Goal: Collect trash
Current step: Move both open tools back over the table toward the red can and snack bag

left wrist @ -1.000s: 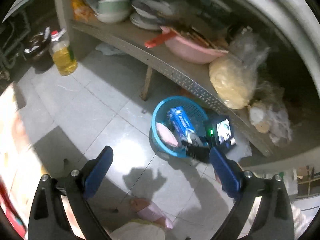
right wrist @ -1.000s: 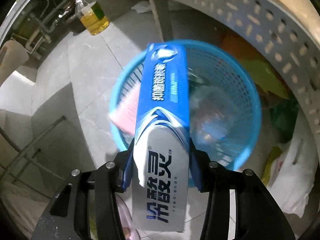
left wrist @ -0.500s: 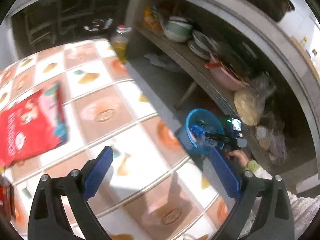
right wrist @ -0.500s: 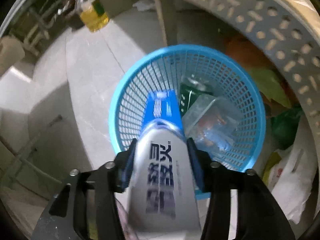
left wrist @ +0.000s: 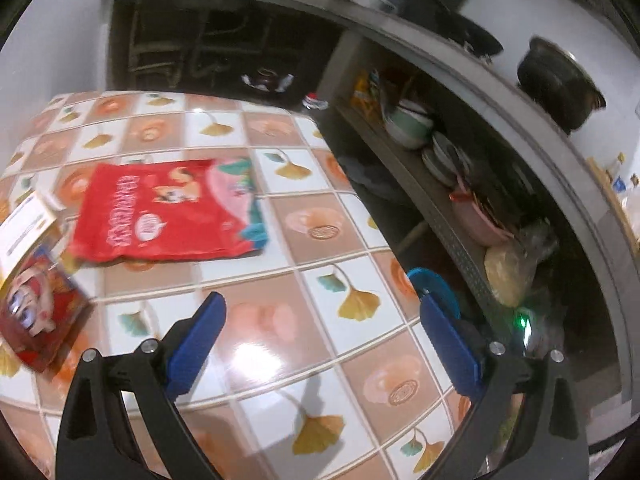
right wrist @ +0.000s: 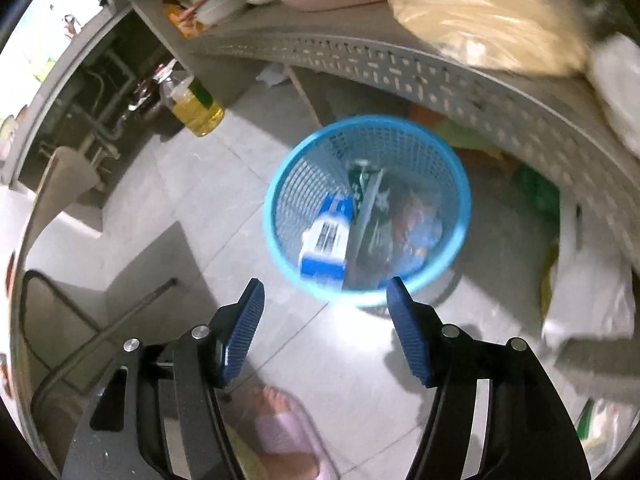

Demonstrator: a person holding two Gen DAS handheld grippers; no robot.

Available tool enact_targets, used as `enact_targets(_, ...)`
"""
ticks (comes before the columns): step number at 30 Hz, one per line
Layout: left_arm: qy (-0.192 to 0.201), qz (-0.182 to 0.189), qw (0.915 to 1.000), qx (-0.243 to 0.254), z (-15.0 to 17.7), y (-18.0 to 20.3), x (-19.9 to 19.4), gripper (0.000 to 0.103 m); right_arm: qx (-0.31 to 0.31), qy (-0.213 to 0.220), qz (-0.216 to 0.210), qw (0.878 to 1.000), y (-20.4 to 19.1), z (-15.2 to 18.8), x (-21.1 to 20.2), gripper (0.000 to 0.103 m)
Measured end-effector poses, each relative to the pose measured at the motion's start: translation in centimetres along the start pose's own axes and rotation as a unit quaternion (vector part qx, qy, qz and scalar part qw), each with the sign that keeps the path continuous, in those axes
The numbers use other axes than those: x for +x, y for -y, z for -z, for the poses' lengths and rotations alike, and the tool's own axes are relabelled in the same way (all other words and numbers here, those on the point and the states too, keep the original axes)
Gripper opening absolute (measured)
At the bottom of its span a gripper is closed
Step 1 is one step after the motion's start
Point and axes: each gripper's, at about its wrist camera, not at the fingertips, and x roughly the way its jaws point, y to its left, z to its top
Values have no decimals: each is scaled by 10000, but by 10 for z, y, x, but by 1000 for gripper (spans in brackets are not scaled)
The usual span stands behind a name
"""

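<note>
My right gripper (right wrist: 324,300) is open and empty above the floor, just short of a blue mesh basket (right wrist: 288,184). A blue and white toothpaste box (right wrist: 326,236) stands inside the basket among other trash. My left gripper (left wrist: 320,320) is open and empty over a tiled table (left wrist: 312,232). A red snack bag (left wrist: 160,212) lies flat on the table ahead and to the left. A red picture packet (left wrist: 36,312) and a white card (left wrist: 24,228) lie at the table's left edge. The basket's rim (left wrist: 434,280) shows past the table's right edge.
A perforated grey shelf (right wrist: 400,68) with bowls and a bagged yellow bundle (right wrist: 488,12) runs behind the basket. An oil bottle (right wrist: 196,108) stands on the floor to the left. White plastic bags (right wrist: 588,280) lie right of the basket. A slippered foot (right wrist: 288,432) is below the right gripper.
The right gripper opened and let the toothpaste box drop into the basket, then drew back. The left gripper swung from the floor up over the tiled table.
</note>
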Motion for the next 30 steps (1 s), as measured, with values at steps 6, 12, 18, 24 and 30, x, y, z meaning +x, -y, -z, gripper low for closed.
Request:
enact_targets(6,363,-133,9991,-195,26,-29,-50,95,-871,393,-276,9950,-64,23,-59,68)
enact_targets(12,895,-662,9938,-61,58,-56,-99,95,-1678,1052,-1125,9737,-145,13,-124,74)
enact_targets(18,1233,-1167,9851,-288,77,-84,-124,95,-2606,1058,-2097,9364,-246,27,-144,80)
enact_targets(24,1343,-1580,9781,199,67,-102,-114,95,-3257,473,-2567,9087,-318,57,-120,80)
enact_targets(30,828,-1685,9815,370,33,-135,-71,95,-3523,-15,-2735,8950,-351,80,-114,80)
